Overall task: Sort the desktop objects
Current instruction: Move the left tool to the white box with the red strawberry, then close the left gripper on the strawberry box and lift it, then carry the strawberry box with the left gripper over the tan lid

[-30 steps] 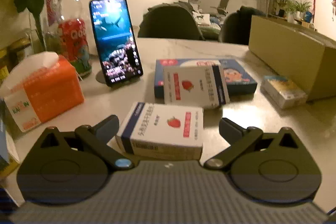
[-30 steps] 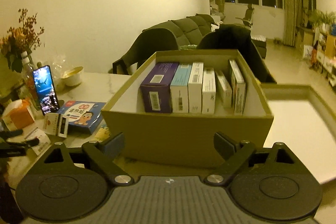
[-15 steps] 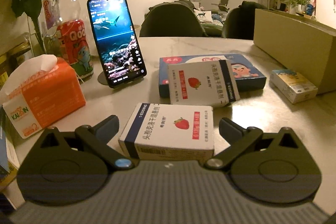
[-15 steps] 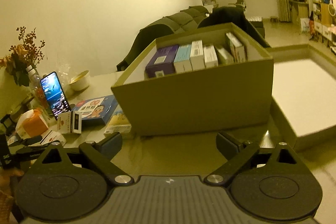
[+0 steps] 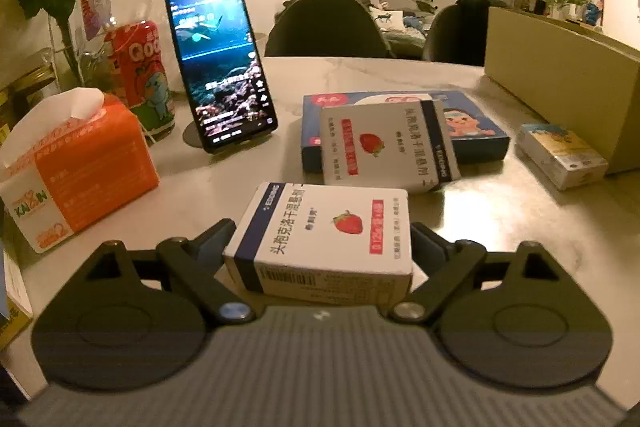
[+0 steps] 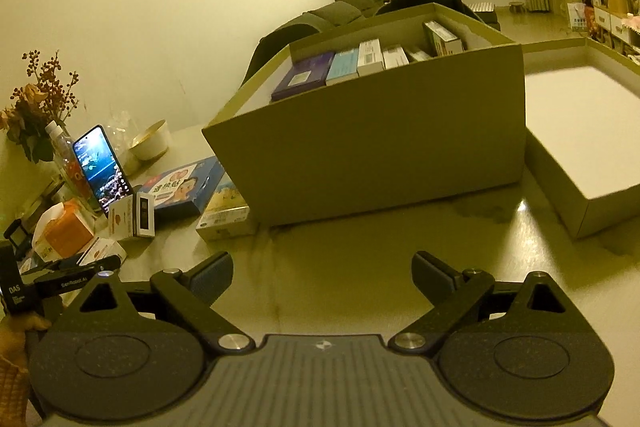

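Two fingers of the left gripper (image 5: 322, 243) pressed against the short sides of a white strawberry medicine box (image 5: 326, 237), jaws narrowed to its width, box lying flat between them. Just ahead, a matching strawberry box (image 5: 384, 147) propped on a blue flat box (image 5: 472, 131), cardboard storage box (image 5: 560, 83) further ahead to the right. Right gripper (image 6: 322, 277) spread wide, holding nothing, above bare tabletop (image 6: 360, 259), packed storage box ahead.

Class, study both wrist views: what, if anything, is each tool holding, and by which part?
The left tool grips the strawberry medicine box by its two short ends, near its front edge. The right tool is open and holds nothing.
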`<state>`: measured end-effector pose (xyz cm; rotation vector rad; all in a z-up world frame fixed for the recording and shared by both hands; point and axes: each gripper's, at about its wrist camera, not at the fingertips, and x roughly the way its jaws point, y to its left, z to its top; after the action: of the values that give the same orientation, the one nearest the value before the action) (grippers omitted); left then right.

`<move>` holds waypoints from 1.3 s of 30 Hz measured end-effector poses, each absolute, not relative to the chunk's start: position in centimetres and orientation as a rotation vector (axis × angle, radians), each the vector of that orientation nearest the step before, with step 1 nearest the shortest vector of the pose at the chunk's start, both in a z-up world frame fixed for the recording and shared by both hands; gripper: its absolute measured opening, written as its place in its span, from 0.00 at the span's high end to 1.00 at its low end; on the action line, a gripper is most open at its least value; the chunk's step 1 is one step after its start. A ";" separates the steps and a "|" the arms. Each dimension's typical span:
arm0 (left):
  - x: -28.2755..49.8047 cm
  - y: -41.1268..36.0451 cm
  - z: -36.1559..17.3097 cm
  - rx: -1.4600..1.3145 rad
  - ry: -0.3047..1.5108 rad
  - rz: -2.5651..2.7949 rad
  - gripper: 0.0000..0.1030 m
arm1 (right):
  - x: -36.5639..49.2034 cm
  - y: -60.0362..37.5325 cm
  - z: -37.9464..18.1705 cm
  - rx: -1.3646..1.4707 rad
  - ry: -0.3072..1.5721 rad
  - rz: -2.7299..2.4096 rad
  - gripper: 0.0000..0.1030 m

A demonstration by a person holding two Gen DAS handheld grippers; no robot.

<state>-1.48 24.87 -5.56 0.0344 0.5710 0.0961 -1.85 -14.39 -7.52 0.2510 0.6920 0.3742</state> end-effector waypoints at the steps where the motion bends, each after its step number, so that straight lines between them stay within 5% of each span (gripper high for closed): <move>1: -1.6 24.8 -5.5 0.032 0.563 0.090 0.11 | -1.9 -14.4 -7.6 0.249 0.693 0.372 0.06; 39: 2.2 13.1 2.1 0.181 0.360 -0.234 0.13 | -1.1 -17.7 -9.3 0.264 0.725 0.275 0.06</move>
<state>2.19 13.15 2.06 0.1807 0.3605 -0.2335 -1.10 -17.74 -9.33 0.2639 0.7245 0.2750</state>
